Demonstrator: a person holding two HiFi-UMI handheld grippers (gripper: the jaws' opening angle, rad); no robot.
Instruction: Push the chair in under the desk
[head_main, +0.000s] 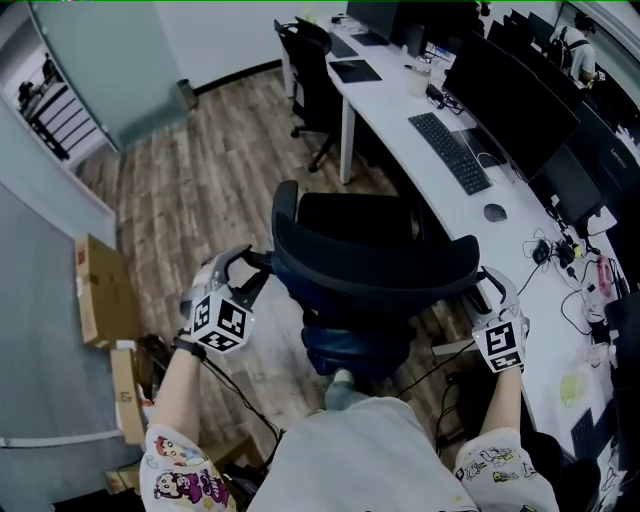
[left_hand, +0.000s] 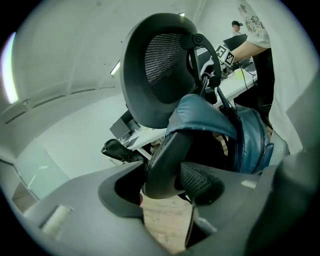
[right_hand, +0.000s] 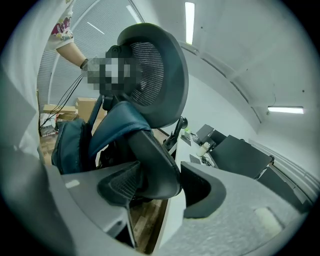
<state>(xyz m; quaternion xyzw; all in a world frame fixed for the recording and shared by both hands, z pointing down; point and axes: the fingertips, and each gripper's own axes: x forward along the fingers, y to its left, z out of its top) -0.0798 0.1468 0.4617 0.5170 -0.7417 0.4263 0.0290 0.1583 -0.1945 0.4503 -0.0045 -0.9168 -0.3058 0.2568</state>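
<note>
beside the long white desk (head_main: 390, 100), the black chair (head_main: 375, 262) stands on the wood floor (head_main: 200, 170) with its seat facing the desktop and its curved backrest out from the edge, a blue bag (head_main: 355, 345) hanging off the back. the left gripper (head_main: 255, 272) has its jaws spread wide and clamped on the left end of the backrest frame. the right gripper (head_main: 490, 292) is clamped the same way on the right end, pads pressed against the bar.

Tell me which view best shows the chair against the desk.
Head view: from above, it shows the whole chair, not yet tucked under the white desk. Both gripper views show just its backrest frame up close, plus slivers of desk.
</note>
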